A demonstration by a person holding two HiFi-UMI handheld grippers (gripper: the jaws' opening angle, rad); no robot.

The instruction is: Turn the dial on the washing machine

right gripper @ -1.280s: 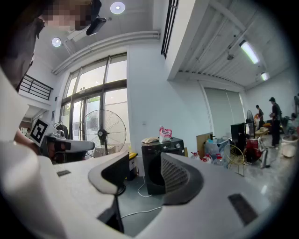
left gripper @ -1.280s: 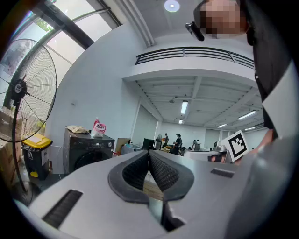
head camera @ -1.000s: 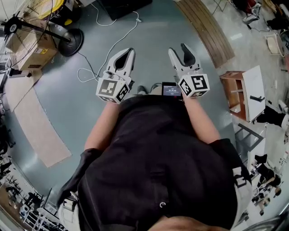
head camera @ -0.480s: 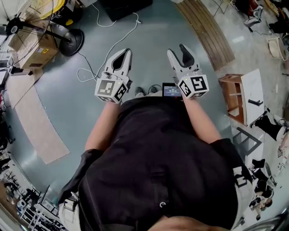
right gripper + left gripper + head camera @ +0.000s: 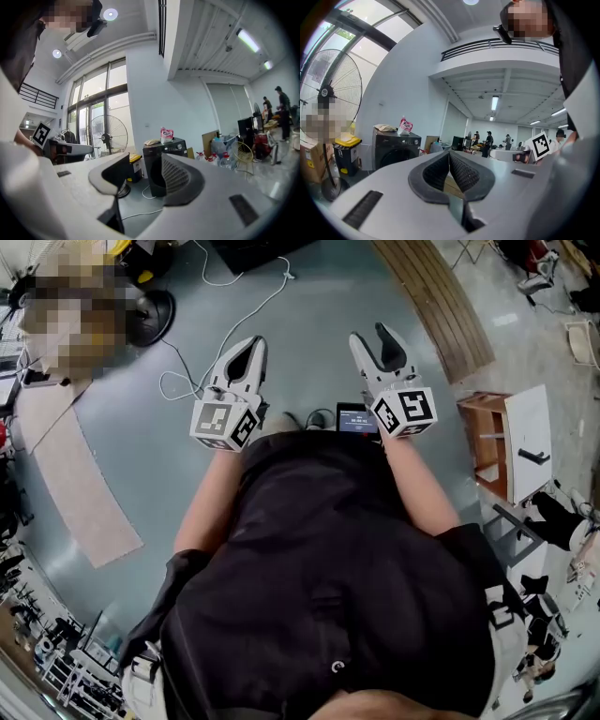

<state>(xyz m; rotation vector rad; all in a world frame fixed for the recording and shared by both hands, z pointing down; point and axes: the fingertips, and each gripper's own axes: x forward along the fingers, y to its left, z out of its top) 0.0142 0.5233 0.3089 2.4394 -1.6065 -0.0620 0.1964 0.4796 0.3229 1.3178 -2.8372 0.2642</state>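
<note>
right gripper view: the washing machine (image 5: 152, 171) shows only in part. the jaws of the right gripper (image 5: 145, 161) cover its two sides, and the gripper body hides its base. the dial (image 5: 179, 146) is too small for its setting to be read. left gripper view: the people (image 5: 488, 140) in the far hall are too small to tell apart. head view: the torso (image 5: 328, 568) hides the upper arms, and the readout on the small screen (image 5: 356, 420) is illegible.

open workshop hall, grey floor (image 5: 309, 324), standing fan (image 5: 107, 136), mezzanine railing (image 5: 497, 44), people (image 5: 488, 138) far off
</note>
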